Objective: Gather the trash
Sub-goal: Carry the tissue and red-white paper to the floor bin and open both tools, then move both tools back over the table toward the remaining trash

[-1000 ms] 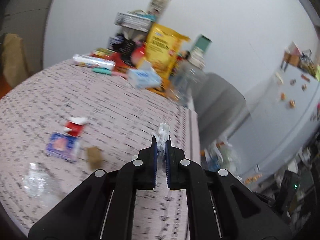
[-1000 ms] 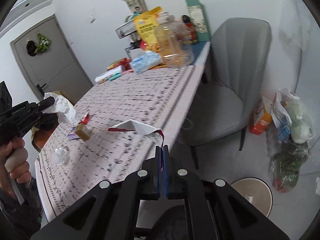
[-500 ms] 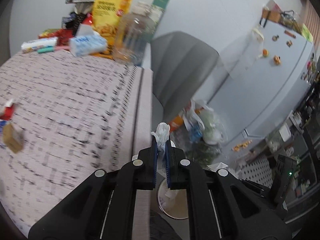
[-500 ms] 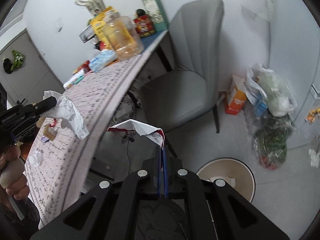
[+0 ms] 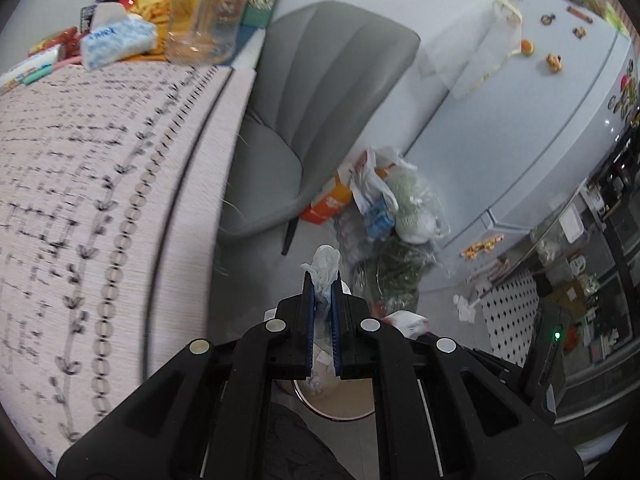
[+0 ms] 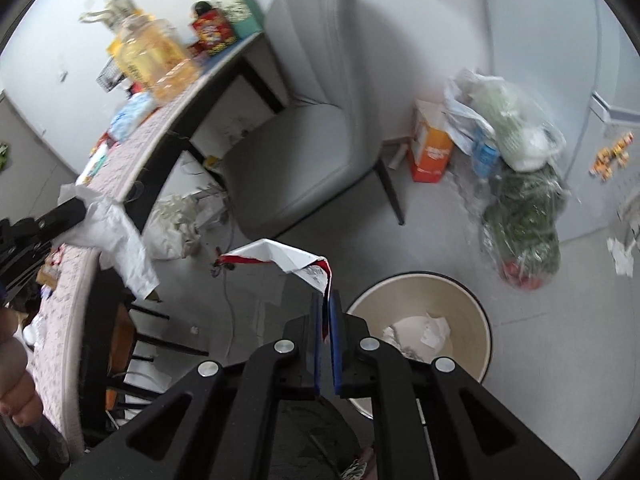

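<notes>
My left gripper (image 5: 322, 280) is shut on a crumpled white tissue (image 5: 326, 266) and holds it past the table edge, above the floor. Below it the round beige trash bin (image 5: 336, 404) shows partly behind the fingers. My right gripper (image 6: 327, 300) is shut on a white and red paper wrapper (image 6: 288, 258), held just left of the trash bin (image 6: 472, 312), which has crumpled paper inside. The left gripper with its hanging tissue (image 6: 120, 240) also shows at the left of the right wrist view.
The table with a patterned cloth (image 5: 80, 200) is on the left, with a tissue box (image 5: 118, 42) and a clear jar (image 5: 208, 8) at its far end. A grey chair (image 6: 312, 120) stands beyond. Bags of groceries (image 6: 516, 184) and an orange box (image 6: 432, 148) lie by the fridge (image 5: 540, 100).
Both grippers swung right, off the table and down toward the floor, each keeping its trash. The trash bin has come into view beneath them.
</notes>
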Tool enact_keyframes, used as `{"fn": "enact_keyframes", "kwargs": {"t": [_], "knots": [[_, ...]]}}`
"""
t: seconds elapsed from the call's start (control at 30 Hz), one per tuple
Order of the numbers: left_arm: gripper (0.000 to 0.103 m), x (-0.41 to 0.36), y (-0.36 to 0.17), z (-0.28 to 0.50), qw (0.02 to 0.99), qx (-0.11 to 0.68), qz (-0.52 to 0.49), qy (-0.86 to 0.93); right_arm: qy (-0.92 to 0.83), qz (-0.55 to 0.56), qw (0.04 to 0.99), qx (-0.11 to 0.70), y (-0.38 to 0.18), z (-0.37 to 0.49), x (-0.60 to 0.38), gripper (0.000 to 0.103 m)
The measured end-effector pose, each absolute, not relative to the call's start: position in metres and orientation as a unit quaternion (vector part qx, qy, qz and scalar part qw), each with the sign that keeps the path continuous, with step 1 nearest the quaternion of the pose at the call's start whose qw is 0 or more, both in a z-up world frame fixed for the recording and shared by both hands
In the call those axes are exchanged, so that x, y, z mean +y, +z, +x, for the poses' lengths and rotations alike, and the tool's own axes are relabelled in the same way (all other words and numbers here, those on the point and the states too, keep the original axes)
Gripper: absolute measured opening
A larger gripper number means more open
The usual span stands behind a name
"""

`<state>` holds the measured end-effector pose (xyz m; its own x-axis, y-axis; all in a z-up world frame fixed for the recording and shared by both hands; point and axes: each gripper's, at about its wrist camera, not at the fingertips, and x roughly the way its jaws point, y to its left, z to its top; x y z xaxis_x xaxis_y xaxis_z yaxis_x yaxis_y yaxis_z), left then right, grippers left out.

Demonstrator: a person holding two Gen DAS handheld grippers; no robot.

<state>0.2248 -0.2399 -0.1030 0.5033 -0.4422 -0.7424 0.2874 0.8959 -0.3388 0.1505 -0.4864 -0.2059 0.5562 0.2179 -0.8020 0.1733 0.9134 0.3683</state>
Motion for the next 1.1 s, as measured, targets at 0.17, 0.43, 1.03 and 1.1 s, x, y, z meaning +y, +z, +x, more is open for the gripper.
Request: {"fn": "enact_keyframes", "kwargs": {"t": [0.17, 0.43, 1.03, 1.1], "knots": [[0.008, -0.269, -0.123, 0.227, 0.848, 0.474, -0.072, -0.225, -0.013, 0.226, 0.854, 0.469, -0.219, 0.143, -0.51, 0.037], [0.011, -0.322, -0.158, 0.223, 0.816, 0.515, -0.054, -0.256, -0.06, 0.252, 0.854, 0.451, -0.217, 0.12, -0.561, 0.055], [0.097, -0.277, -0.118, 0.219, 0.849, 0.458, -0.089, -0.247, -0.035, 0.232, 0.871, 0.432, -0.187, 0.113, -0.533, 0.085], [0.097, -0.258, -0.108, 0.218, 0.859, 0.445, -0.095, -0.234, -0.023, 0.224, 0.875, 0.428, -0.177, 0.117, -0.519, 0.088]]}}
